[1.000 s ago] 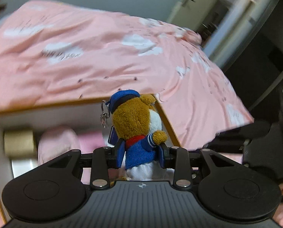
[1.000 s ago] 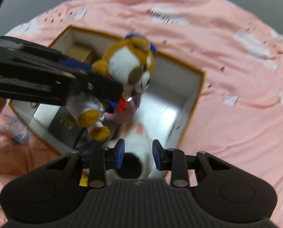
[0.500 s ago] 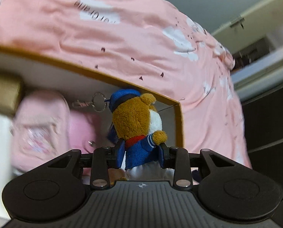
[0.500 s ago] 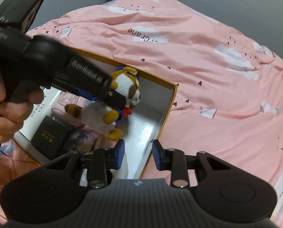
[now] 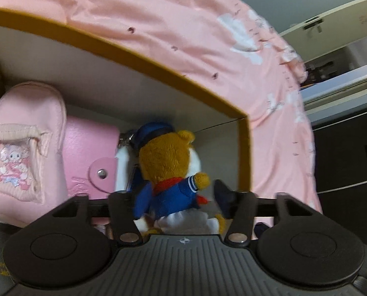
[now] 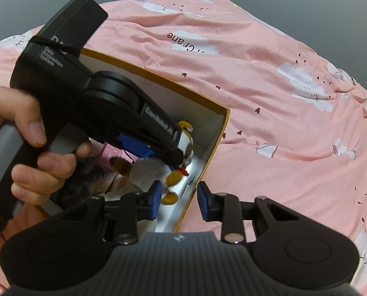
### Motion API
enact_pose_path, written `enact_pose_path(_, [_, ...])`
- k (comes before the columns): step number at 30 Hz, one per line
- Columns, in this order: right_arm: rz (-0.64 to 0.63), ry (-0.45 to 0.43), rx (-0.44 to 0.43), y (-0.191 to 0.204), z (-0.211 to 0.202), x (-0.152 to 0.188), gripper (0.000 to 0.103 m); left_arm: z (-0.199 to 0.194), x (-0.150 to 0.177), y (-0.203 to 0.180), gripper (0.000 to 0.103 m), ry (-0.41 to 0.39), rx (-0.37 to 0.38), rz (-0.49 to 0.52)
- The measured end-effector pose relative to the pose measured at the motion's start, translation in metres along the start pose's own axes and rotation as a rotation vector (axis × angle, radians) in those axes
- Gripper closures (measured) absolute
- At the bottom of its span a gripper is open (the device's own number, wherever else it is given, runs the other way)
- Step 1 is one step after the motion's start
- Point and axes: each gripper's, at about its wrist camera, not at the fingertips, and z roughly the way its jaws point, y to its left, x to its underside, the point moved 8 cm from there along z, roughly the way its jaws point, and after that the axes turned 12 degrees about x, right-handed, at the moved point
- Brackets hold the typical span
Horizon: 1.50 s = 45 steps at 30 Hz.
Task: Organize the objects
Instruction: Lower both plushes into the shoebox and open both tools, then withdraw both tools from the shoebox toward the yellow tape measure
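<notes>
One plush bear (image 5: 169, 172) in blue sailor jacket, down inside the one open cardboard box (image 5: 158, 71) on the pink bed (image 6: 269, 98), near its right corner. Left gripper (image 5: 181, 197) spread wide around the bear, right finger clear of it. Right gripper (image 6: 179, 203) open, empty, above the box edge. Beside the bear: one pink wallet (image 5: 89, 153), one pink pouch (image 5: 23, 143).

Left wrist view close inside the box (image 5: 173, 79), facing its far corner, right wrist view higher, looking down, both sharing the plush toy (image 6: 183, 148).
</notes>
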Motion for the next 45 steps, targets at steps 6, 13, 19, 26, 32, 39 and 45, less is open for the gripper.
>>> enact_pose_path(6, [-0.006, -0.021, -0.032, 0.005, -0.007, -0.007, 0.07, -0.03, -0.003, -0.019, 0.044, -0.007, -0.023, 0.133])
enact_pose_path(13, [-0.063, -0.004, -0.075, 0.024, 0.005, -0.012, 0.081, -0.048, 0.011, -0.009, 0.066, 0.033, -0.103, 0.22])
enact_pose_path(19, [-0.224, 0.025, -0.029, 0.038, 0.03, -0.01, 0.084, -0.06, 0.021, -0.003, 0.067, 0.038, -0.106, 0.256])
enact_pose_path(26, [-0.408, 0.076, -0.041, 0.05, 0.047, -0.007, 0.087, -0.074, 0.035, 0.007, 0.067, 0.022, -0.125, 0.263])
enact_pose_path(32, [-0.4, 0.152, -0.065, 0.051, 0.061, -0.002, 0.087, -0.081, 0.042, 0.016, 0.067, 0.003, -0.121, 0.23])
enact_pose_path(39, [-0.38, 0.16, -0.059, 0.05, 0.064, 0.003, 0.087, -0.085, 0.05, 0.004, 0.067, -0.028, -0.128, 0.275])
enact_pose_path(45, [-0.353, 0.104, -0.016, 0.045, 0.04, -0.002, 0.086, -0.097, 0.059, -0.014, 0.067, -0.071, -0.151, 0.367])
